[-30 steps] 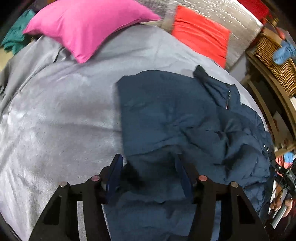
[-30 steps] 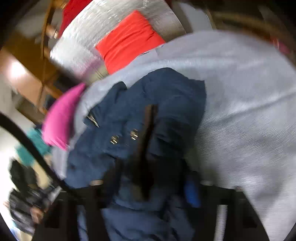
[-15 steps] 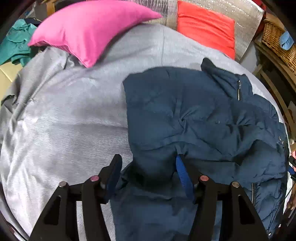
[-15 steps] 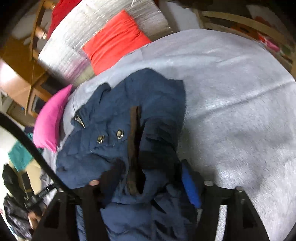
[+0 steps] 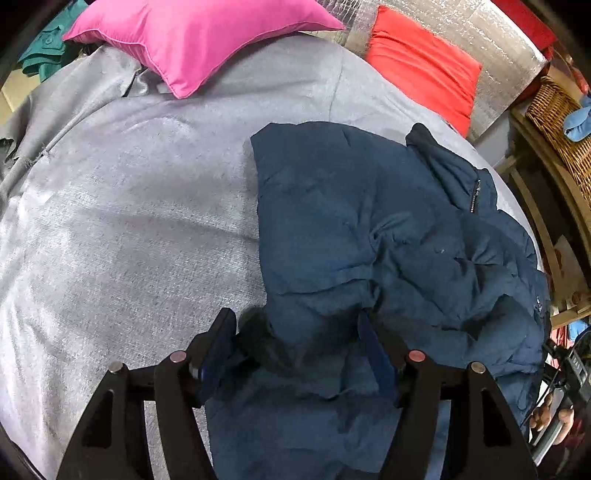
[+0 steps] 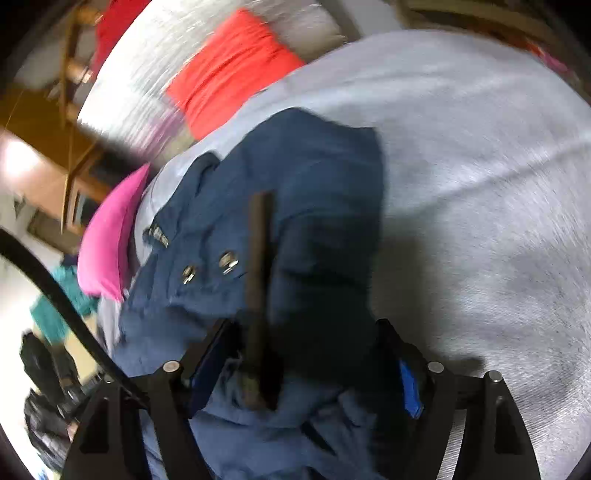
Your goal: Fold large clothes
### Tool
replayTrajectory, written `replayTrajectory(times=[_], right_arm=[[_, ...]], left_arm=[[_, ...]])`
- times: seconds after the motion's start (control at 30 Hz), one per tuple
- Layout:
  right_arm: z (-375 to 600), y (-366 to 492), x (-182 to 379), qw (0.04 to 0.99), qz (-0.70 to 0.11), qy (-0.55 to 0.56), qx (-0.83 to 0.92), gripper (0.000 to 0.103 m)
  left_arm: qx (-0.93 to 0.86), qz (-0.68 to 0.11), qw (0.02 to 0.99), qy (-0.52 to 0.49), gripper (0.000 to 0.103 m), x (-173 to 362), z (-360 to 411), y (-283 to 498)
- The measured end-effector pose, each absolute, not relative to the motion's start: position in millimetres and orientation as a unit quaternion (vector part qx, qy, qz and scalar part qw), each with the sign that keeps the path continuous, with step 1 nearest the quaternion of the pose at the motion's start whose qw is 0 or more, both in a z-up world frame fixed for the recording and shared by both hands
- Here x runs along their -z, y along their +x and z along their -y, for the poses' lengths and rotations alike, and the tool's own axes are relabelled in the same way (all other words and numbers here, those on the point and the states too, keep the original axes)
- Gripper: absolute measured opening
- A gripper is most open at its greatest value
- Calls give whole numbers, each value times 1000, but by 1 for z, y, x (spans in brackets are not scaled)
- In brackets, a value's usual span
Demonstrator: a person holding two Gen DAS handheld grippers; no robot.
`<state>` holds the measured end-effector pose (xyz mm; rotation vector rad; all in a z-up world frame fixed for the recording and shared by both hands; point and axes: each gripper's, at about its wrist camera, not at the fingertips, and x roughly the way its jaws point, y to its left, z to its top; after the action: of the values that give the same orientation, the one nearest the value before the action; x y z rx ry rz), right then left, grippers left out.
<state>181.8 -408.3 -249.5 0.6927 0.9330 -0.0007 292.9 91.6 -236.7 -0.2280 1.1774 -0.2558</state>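
Observation:
A large navy padded jacket [image 5: 369, 229] lies crumpled on a grey bedspread [image 5: 129, 221]. It has a zip near its collar and metal snaps [image 6: 227, 262] in the right wrist view. My left gripper [image 5: 297, 332] is open, its blue-padded fingers [image 5: 218, 347] straddling a fold at the jacket's near edge. My right gripper [image 6: 306, 350] is open too, over a bunched part of the jacket [image 6: 295, 221] with a dark brown trim strip [image 6: 258, 277] between its fingers. The right wrist view is blurred.
A pink pillow [image 5: 192, 33] and a red pillow [image 5: 424, 66] lie at the head of the bed against a silver headboard [image 5: 491, 44]. A wicker basket [image 5: 561, 122] stands at the right. Teal clothing [image 5: 44, 48] lies at the far left.
Both grippers have shifted over the jacket and the views have swung. The jacket has been spread a little further. Both stay open.

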Motion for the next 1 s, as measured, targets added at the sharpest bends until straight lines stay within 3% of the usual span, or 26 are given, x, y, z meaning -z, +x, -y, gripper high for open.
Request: replayTrajectory(times=[0.13,0.23,0.33,0.5,0.7,1.0], right_arm=[[389,179,234,852,-441,282,-1,47],[381,172,211,872,-414,261,1,42],[380,168,202,881,-400,251,3,42],[390,183,240,844,-458,276,23,42],[400,165,227,840,-450,301,27,59],[419,103,191,861,-366,352,16,63]], left_arm=[[116,-546,824,-96,65,235,-87,293],[116,-537,832,-83,62,227,-83,290],[111,-534,835,-74,62,225,-83,289],[97,-548,830,-34,64,236,-76,290],[82,-537,840,-11,64,224,-82,273],[84,-473,876,37,64,193,-111,201]])
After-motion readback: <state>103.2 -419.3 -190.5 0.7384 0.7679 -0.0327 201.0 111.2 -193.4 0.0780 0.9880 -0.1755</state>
